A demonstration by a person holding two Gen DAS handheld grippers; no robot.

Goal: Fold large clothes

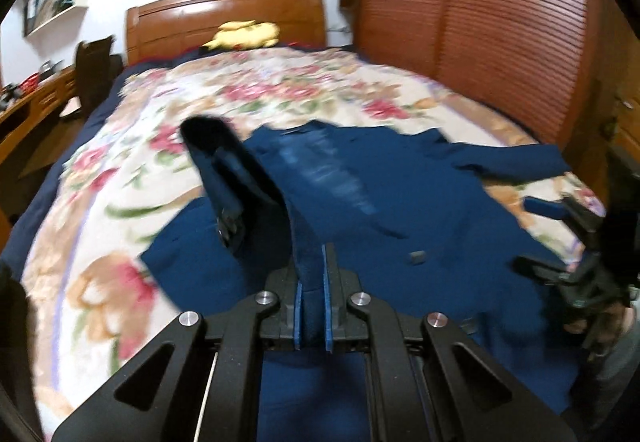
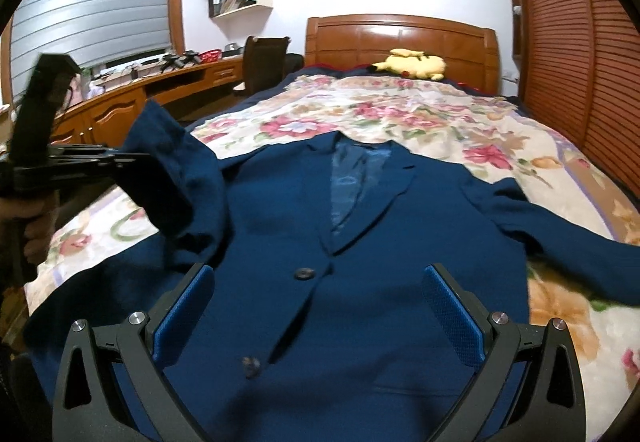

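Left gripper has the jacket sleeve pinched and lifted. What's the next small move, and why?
Probably carry the sleeve across onto the chest of the blue jacket and lay it flat. The left gripper is shut on the sleeve, which hangs raised off the bed, while the jacket's body lies spread face up. The right gripper hovers open over the front, holding nothing.

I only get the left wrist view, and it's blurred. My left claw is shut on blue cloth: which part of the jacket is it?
Observer: A sleeve. The left claw holds it lifted above the jacket.
Operator: Is the right claw gripping anything?
Observer: No. The right claw is open above the jacket's front, with nothing between its pads.
Operator: Is the front fastened?
Observer: The top button looks done up.
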